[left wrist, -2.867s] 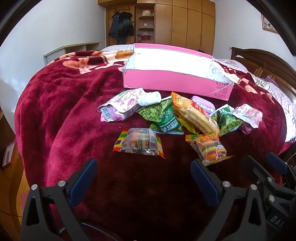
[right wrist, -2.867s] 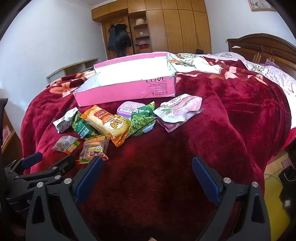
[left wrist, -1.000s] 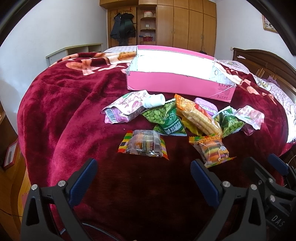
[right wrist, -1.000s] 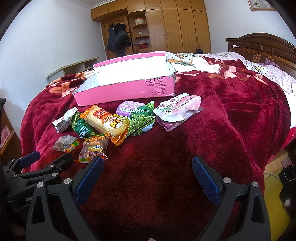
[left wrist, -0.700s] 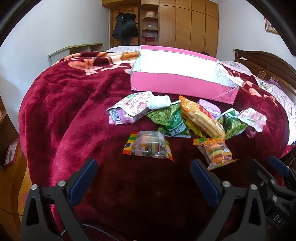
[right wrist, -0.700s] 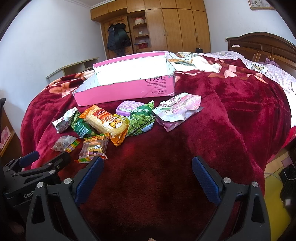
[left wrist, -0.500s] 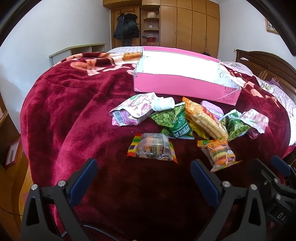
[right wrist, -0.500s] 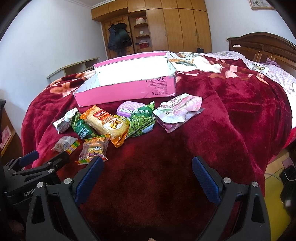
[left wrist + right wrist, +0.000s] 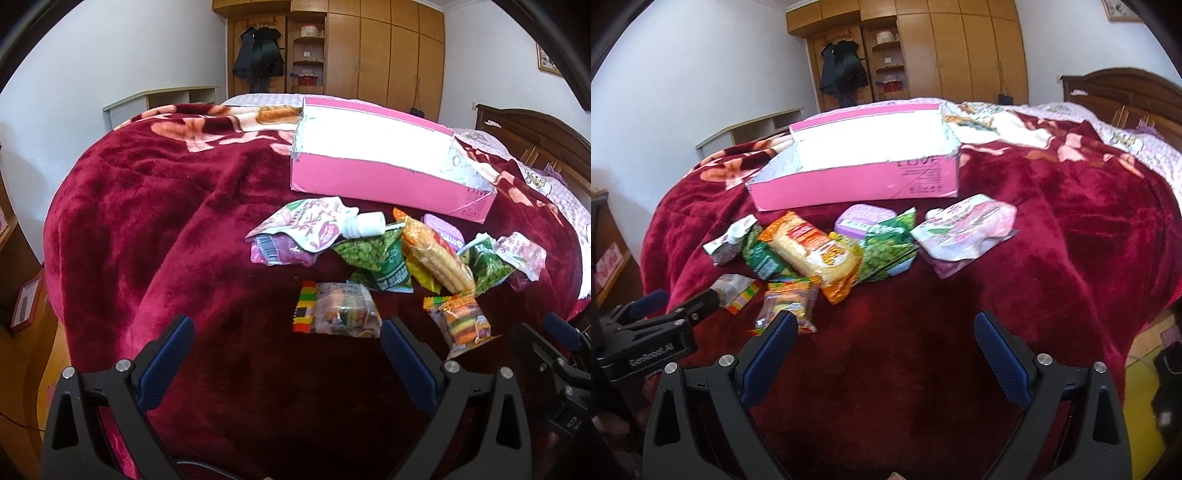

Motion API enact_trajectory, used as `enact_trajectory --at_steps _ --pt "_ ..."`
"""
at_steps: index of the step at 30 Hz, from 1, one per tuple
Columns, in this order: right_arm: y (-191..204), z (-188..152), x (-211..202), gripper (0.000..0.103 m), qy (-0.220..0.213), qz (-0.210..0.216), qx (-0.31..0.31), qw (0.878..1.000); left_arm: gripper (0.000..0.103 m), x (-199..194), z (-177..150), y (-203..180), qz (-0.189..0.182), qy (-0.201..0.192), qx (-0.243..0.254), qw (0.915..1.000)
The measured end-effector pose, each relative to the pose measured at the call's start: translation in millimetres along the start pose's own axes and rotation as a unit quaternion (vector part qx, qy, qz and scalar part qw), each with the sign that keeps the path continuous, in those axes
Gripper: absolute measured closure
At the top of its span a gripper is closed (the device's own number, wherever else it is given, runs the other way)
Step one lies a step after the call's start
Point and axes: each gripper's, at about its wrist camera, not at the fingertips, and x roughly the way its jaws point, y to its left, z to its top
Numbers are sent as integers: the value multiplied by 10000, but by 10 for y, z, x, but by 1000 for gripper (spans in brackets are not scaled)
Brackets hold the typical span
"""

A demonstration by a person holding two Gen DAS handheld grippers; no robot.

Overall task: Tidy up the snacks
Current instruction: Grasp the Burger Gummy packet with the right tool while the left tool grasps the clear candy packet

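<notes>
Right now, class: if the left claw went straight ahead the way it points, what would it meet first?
Probably the clear candy packet with rainbow-striped ends, lying on the red blanket just ahead of the left claw, toward its right finger. Depth is unclear; pointed lower, it would meet the blanket first.

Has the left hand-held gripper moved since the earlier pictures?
Yes. The left hand-held gripper has swung left: the pink box and the snacks sit further right in its view.

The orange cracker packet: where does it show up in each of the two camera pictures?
Left wrist view: the orange cracker packet lies right of centre, between two green pea bags.
Right wrist view: it lies left of centre, atop the pile.
Shared landmark: the pink box sits just behind it in both.
</notes>
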Motion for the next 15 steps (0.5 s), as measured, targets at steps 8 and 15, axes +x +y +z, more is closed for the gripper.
enact_trajectory --at_steps 8,15 --pt "262 19 67 17 192 447 -227 9986 0 57 -21 30 -33 31 107 9999" --pt "445 13 182 38 319 564 -482 9967 0 156 -14 20 -77 166 159 9997"
